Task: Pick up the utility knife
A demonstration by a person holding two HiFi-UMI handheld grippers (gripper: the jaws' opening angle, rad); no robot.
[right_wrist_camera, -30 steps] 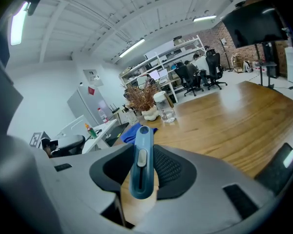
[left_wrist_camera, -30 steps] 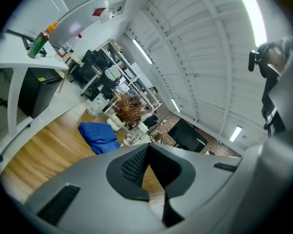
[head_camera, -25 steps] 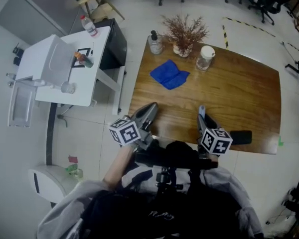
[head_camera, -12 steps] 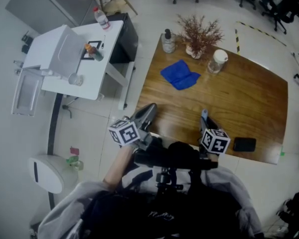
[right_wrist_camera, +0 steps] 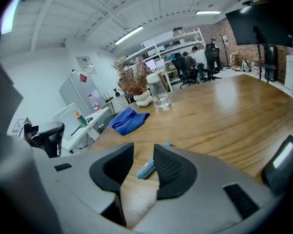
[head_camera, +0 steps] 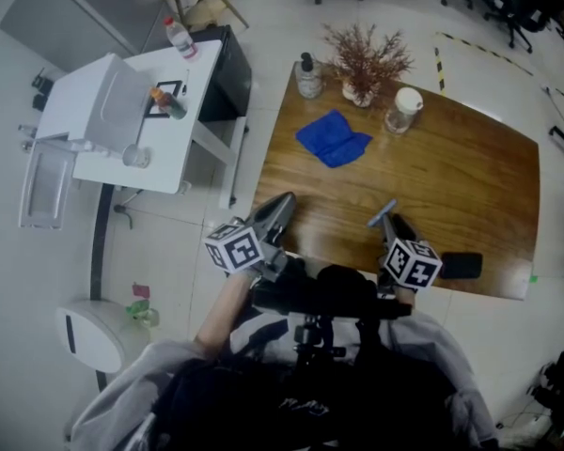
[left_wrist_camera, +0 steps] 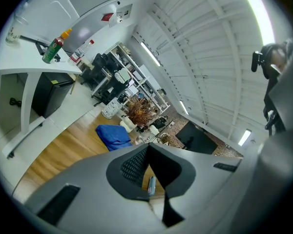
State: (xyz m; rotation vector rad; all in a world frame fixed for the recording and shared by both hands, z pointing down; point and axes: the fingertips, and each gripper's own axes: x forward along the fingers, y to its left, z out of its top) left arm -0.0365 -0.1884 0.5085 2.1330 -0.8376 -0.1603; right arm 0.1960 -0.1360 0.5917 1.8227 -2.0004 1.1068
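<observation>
Presently finds the right gripper (right_wrist_camera: 144, 150) angled down at the near edge of the wooden table (head_camera: 451, 177), jaws standing apart and pressing on nothing. Locates the utility knife (right_wrist_camera: 146, 169) between those jaws, apparently resting on the wood, lying slantwise, touching or just beside the right-hand pad, with a clear gap to the other pad. Cannot confirm actual contact with that pad. Records the left gripper (left_wrist_camera: 147, 147) at the near left edge, jaws together at the tips, holding nothing and taking no part. Judges the step in hand to be the closing on the knife, with no lift yet.

Recommends as follows. Square the gripper to the handle before closing, so as to bring both pads onto the long flat sides, not onto one corner. Centre the handle in the gap to avoid shoving the knife sideways on the smooth wood. Close slowly and seat the pads near the middle of the body for balance. Lift straight up only after a firm hold, keeping clear of the dark flat slab (head_camera: 461, 265) to the right.
</observation>
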